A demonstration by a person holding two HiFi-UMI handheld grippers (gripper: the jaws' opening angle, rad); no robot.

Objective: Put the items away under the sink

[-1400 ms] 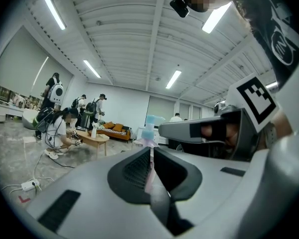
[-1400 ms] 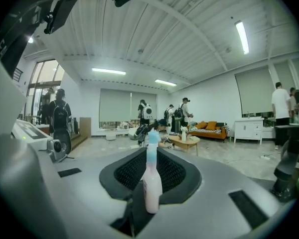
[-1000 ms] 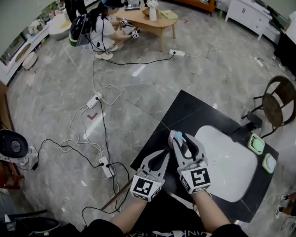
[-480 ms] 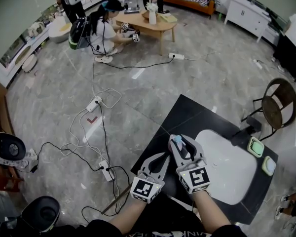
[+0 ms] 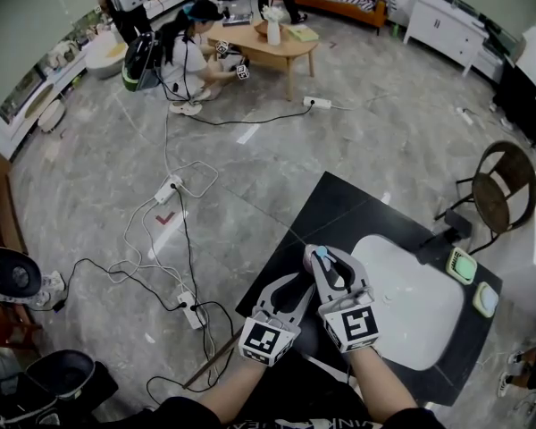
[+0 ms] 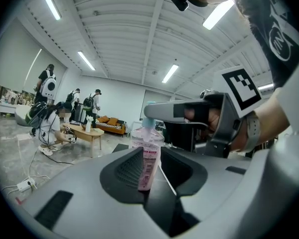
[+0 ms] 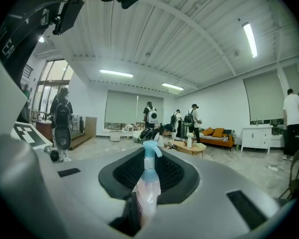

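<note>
A clear pump bottle (image 5: 320,256) with pink liquid and a pale blue cap stands upright over the near left corner of the black counter (image 5: 339,206). My right gripper (image 5: 326,264) is shut on it; in the right gripper view the bottle (image 7: 147,188) rises between the ribbed pads. My left gripper (image 5: 297,284) sits just left of and lower than the right one. In the left gripper view the bottle (image 6: 147,153) stands between that gripper's jaws, which close on its lower part, and the right gripper (image 6: 199,114) crosses at cap height.
A white sink basin (image 5: 411,304) is set in the counter, with two green soap dishes (image 5: 464,264) on the right. A round-backed chair (image 5: 505,186) stands beyond. Cables and power strips (image 5: 189,307) lie on the floor to the left. People sit round a low table (image 5: 268,41) far off.
Both grippers and the bottle hold the same pose. A dark round object at the lower left of the floor has shifted between frames.
</note>
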